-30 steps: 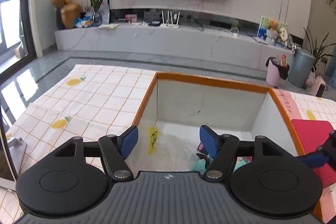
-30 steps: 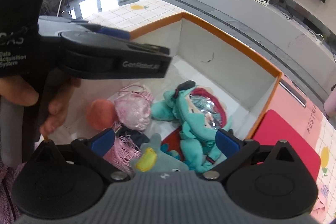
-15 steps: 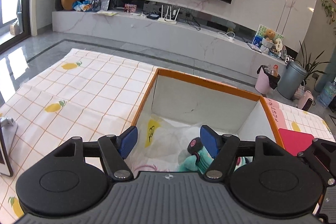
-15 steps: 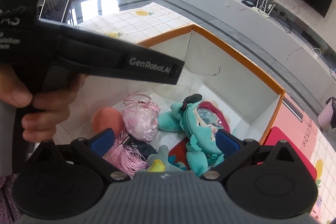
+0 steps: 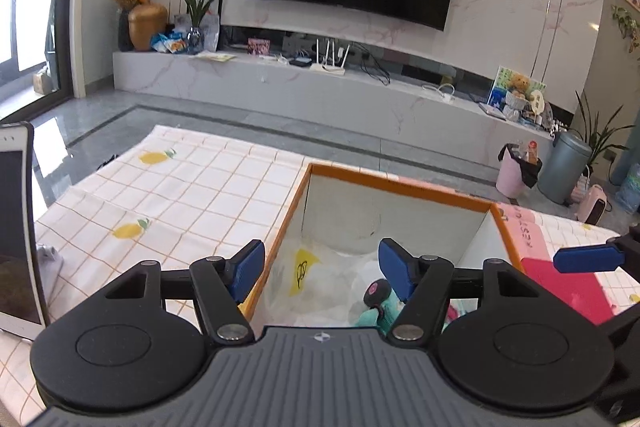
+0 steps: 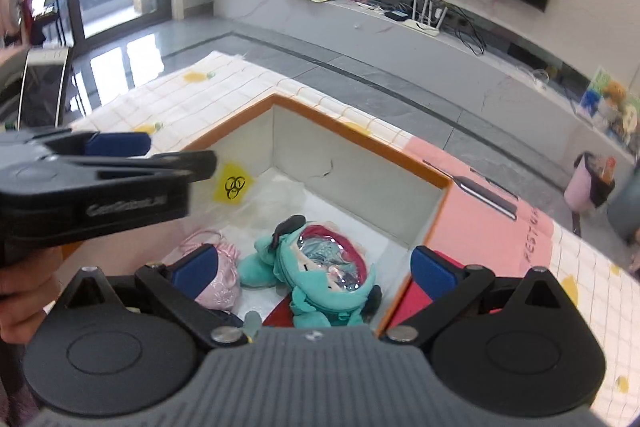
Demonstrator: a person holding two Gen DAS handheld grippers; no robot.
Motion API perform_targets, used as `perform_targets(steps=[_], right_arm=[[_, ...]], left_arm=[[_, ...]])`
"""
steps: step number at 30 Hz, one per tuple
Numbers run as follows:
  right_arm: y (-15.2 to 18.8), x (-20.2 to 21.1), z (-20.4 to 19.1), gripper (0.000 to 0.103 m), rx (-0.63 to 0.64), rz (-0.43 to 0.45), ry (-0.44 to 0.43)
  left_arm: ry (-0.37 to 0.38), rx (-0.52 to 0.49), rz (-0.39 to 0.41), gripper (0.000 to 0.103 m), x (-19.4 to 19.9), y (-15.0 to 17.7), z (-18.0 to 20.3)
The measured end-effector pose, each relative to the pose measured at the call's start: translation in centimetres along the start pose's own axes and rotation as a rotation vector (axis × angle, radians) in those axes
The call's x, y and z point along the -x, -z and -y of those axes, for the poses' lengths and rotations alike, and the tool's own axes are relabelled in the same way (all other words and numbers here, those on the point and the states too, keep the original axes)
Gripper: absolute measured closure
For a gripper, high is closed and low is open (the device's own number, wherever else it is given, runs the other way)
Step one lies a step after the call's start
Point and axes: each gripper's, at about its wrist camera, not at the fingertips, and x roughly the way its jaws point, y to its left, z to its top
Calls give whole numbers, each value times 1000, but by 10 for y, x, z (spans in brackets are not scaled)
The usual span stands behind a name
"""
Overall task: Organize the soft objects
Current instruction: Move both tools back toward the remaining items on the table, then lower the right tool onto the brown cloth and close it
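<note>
Two hand-held claws hang above an orange-rimmed storage box (image 6: pixel 362 141) on a lemon-print cloth surface (image 5: pixel 192 187). Both are spread wide and pinch nothing. Inside the box a teal plush doll (image 6: pixel 320 267) lies on the floor, its long axis running away from the viewer and slightly leftward, with a pink drawstring pouch (image 6: pixel 224 279) just beside it. The doll sits directly below and ahead of the right claw (image 6: pixel 314 269), between its blue pads; the left claw (image 5: pixel 320 267) straddles the box's left rim, farther off.

Black tongs (image 5: pixel 320 269) with blue pads (image 5: pixel 244 269), silver screws
</note>
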Motion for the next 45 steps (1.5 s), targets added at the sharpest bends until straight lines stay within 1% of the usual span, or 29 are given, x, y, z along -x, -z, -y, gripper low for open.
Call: perform_targets(steps=[2,5,10,12,16,20,22,27,30,33,34,36,38,42,43,45], right_arm=[[-2,8,10,3,-49,15,-4],[-5,22,26,3,-98,27,18],[-5,59,55,3,-107,86,64],[-2,74,68,3,-115,85,102],[11,105,101,3,-153,103,178],[36,129,135,3,-183,100,261],[51,135,154,3,-205,86,302],[100,133,207,3,-326,26,376],[130,121,233,3,-431,-19,420],[160,103,251,3,-536,-102,472],[169,97,254,3,-559,-125,478],[185,85,259,3,-585,-156,466],[198,72,261,3,-607,-188,466],[215,52,262,3,-652,-208,446],[216,49,261,3,-663,-211,439],[218,40,262,3,-669,-217,422]], left_arm=[[-1,3,12,26,5,-3,1],[0,30,37,26,17,-10,2],[9,29,116,26,46,-24,12],[30,19,140,26,57,-30,21],[57,-33,192,26,76,-39,45],[36,-125,253,26,89,-44,81],[55,-146,264,26,93,-45,100],[162,-196,228,26,93,-35,145],[193,-251,223,26,89,-20,172],[212,-301,208,26,80,1,195],[213,-326,193,26,75,8,202],[209,-395,146,26,64,26,217],[220,-442,105,26,54,45,228],[238,-536,48,26,43,85,246],[247,-546,29,26,41,93,250],[291,-535,-29,26,36,103,253]])
